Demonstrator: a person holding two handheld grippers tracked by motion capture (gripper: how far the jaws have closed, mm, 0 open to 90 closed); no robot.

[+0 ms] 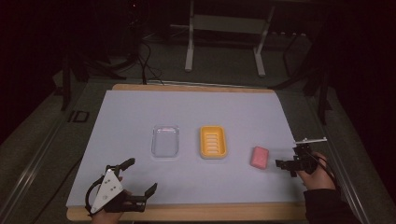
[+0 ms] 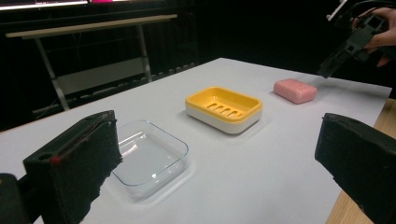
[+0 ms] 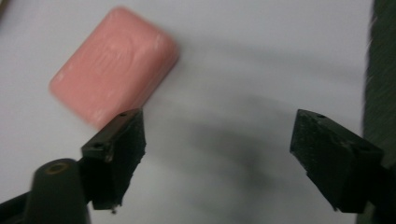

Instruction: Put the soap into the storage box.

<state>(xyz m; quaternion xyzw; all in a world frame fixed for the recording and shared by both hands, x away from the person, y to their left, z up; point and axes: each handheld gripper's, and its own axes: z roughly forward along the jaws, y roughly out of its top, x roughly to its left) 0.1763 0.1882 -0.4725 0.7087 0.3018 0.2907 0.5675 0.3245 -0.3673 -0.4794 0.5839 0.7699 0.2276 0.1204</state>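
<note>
While soap (image 1: 259,157) lies flat, yellow dish (image 1: 214,142) just beside.

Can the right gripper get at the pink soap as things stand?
Probably yes: the right gripper sits just beside the pink soap, jaws open and empty, with only bare white mat between them.
</note>
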